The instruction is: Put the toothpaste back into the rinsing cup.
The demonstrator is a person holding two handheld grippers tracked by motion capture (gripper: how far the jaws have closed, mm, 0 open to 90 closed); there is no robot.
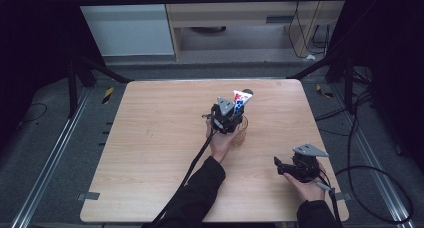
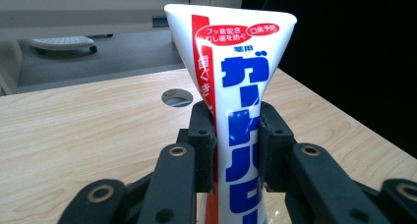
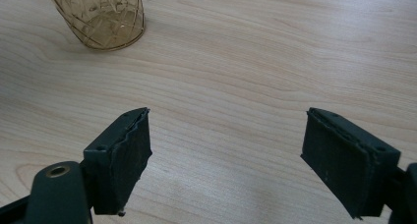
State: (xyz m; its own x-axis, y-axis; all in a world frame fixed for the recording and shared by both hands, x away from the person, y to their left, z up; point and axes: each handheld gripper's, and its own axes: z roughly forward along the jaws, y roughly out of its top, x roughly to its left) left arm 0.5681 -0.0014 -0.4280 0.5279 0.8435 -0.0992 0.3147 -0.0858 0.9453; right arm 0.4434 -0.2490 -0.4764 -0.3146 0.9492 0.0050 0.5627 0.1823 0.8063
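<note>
A white toothpaste tube [image 2: 241, 111] with blue and red print stands upright, crimped end on top, between the pads [image 2: 204, 135] of my left gripper [image 2: 237, 145], which is shut on it. In the high view the tube [image 1: 241, 100] and left gripper [image 1: 236, 112] sit directly over an amber cut-glass cup [image 1: 241, 134] near the table's middle. The gripper hides the tube's lower end, so whether it is inside the cup cannot be told. My right gripper [image 1: 278, 166] rests low at the front right, open with nothing between its jaws [image 3: 226, 155]. The cup [image 3: 101, 17] stands beyond it.
The wooden table [image 1: 160, 153] has bare room on its left half and front. A round grommet hole [image 2: 177, 97] lies in the tabletop ahead of the left gripper. Cables [image 1: 380, 188] lie on the floor to the right, and a pale cabinet [image 1: 240, 18] stands behind.
</note>
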